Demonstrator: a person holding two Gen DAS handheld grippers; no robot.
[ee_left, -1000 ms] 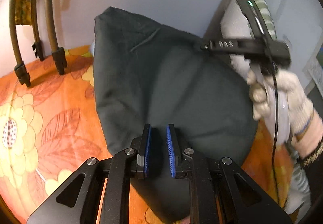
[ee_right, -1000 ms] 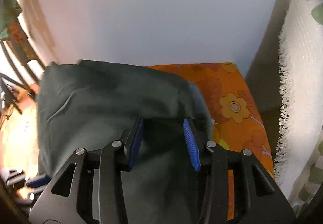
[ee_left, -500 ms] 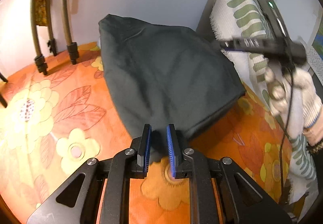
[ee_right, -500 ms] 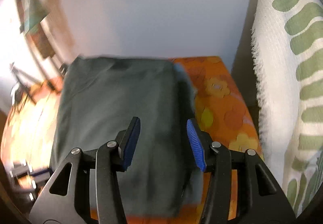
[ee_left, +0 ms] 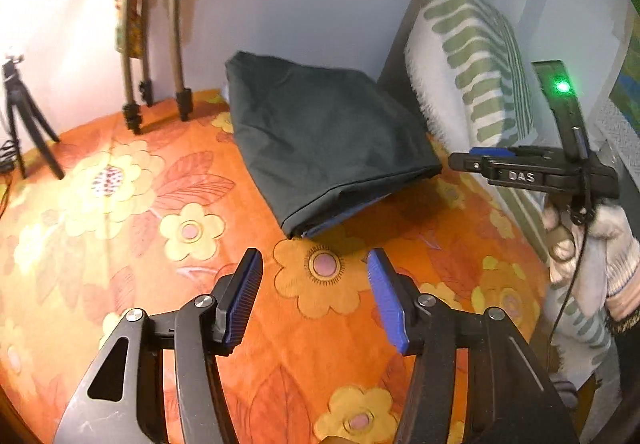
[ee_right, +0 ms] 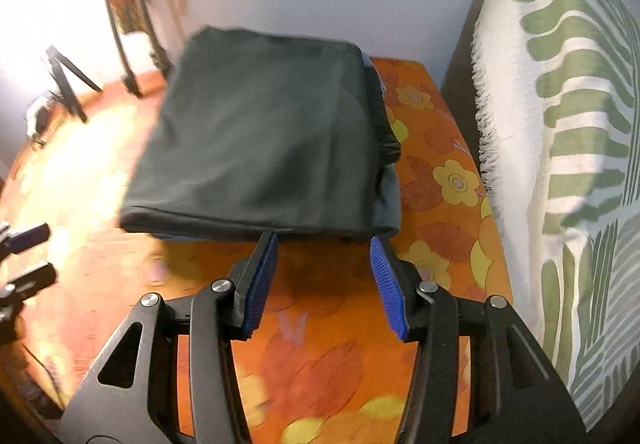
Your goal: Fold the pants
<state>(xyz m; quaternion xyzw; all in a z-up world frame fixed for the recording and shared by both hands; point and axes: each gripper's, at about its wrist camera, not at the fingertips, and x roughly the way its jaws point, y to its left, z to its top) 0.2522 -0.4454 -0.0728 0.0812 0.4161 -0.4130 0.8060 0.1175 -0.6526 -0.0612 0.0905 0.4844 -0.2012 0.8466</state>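
Note:
The dark green pants [ee_left: 324, 132] lie folded in a flat rectangular stack on the orange flowered bedsheet [ee_left: 120, 204], near the back wall. They also show in the right wrist view [ee_right: 260, 140], with a grey-blue layer peeking out at the right edge. My left gripper [ee_left: 314, 296] is open and empty, held back from the stack's near corner. My right gripper [ee_right: 324, 280] is open and empty, just in front of the stack's near edge. The right gripper also shows in the left wrist view [ee_left: 492, 160], held by a gloved hand.
A white pillow with green stripes [ee_left: 472, 56] leans against the headboard to the right; it also shows in the right wrist view [ee_right: 560, 124]. Tripod legs [ee_left: 160, 44] stand at the back left, and a small black tripod [ee_left: 24, 124] at the far left.
Both grippers have pulled back from the pants. The left gripper, nearly shut before, has opened wide. The folded stack now lies free on the sheet.

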